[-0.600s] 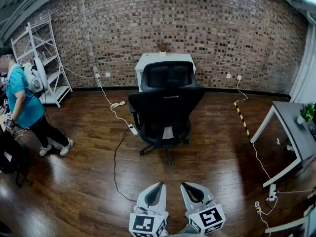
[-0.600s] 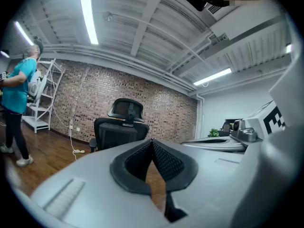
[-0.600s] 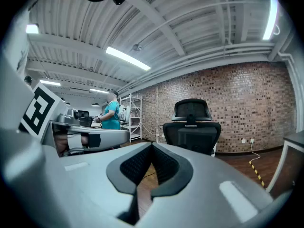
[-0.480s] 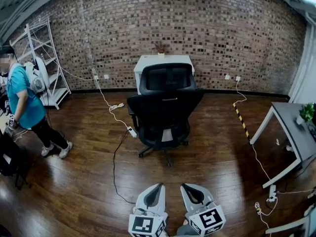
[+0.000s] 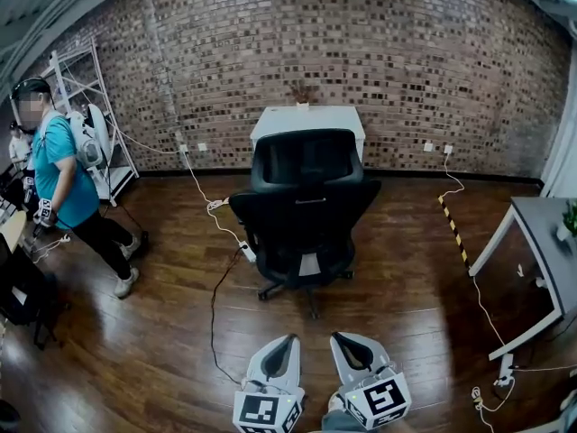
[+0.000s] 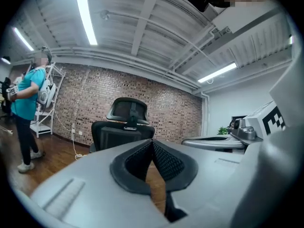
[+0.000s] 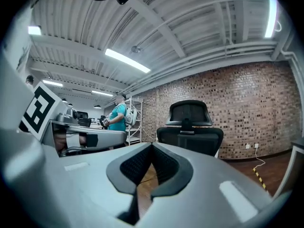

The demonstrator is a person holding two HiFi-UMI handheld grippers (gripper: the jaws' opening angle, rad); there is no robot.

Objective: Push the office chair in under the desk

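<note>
The office chair (image 5: 306, 210) stands just in front of the white desk (image 5: 308, 117), its back turned away from the desk, not yet tucked under. The likeliest trouble, I judge, is at the wheels. A black cable (image 5: 214, 305) and a white power strip (image 5: 245, 253) lie on the floor left of the desk's front, so a crooked shove could run a castor onto them or swing the chair against the desk's edge. The left gripper (image 5: 288, 339) and right gripper (image 5: 337, 339), well out from the desk, each have jaws pressed together on nothing, and their smooth grey tips may slip on the backrest. The chair is black, with a mesh-looking headrest and a broad curved back. The desk is a plain round-cornered slab on glossy dark planks.
</note>
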